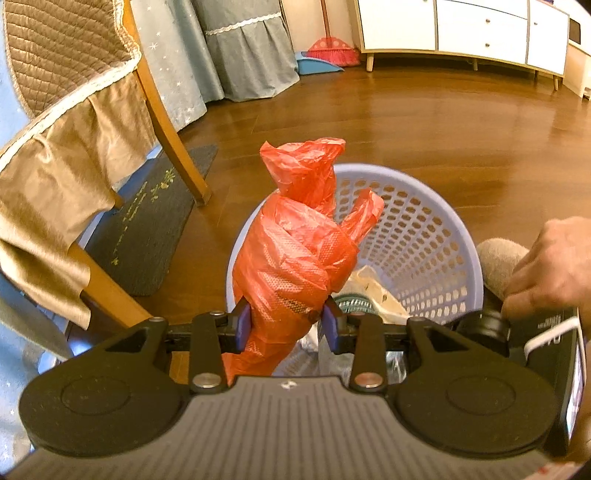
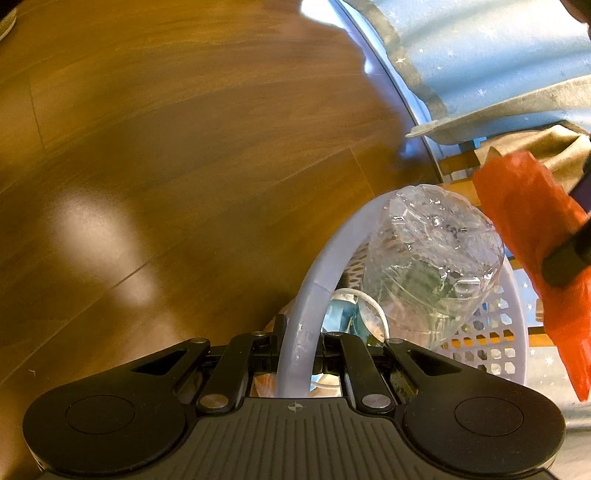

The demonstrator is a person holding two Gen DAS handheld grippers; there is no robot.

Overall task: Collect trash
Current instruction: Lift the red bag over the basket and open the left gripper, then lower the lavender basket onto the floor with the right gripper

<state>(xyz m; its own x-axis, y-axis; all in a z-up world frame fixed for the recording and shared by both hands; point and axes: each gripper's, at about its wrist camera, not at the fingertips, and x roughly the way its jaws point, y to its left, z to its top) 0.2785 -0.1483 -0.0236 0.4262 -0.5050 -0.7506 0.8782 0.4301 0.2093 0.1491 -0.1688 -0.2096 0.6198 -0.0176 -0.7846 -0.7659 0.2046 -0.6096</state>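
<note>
My left gripper [image 1: 286, 323] is shut on a crumpled orange plastic bag [image 1: 299, 243], which stands up over the near rim of a pale lilac perforated basket [image 1: 424, 229]. Inside the basket lie crumpled paper [image 1: 373, 288] and other trash. In the right wrist view my right gripper [image 2: 297, 345] is shut on the basket's rim [image 2: 325, 266]. A clear plastic bottle [image 2: 432, 251] pokes up out of the basket. The orange bag [image 2: 532, 236] hangs at the right, with a dark finger of the left gripper [image 2: 569, 258] across it.
A wooden chair [image 1: 166, 122] with a beige frilled cover stands left of the basket, over a dark mat [image 1: 147, 221]. A hand [image 1: 550, 269] holds the right gripper. White cabinet [image 1: 461, 29], red broom [image 1: 332, 48] and blue curtain [image 1: 243, 48] stand far back on the wooden floor [image 1: 461, 122].
</note>
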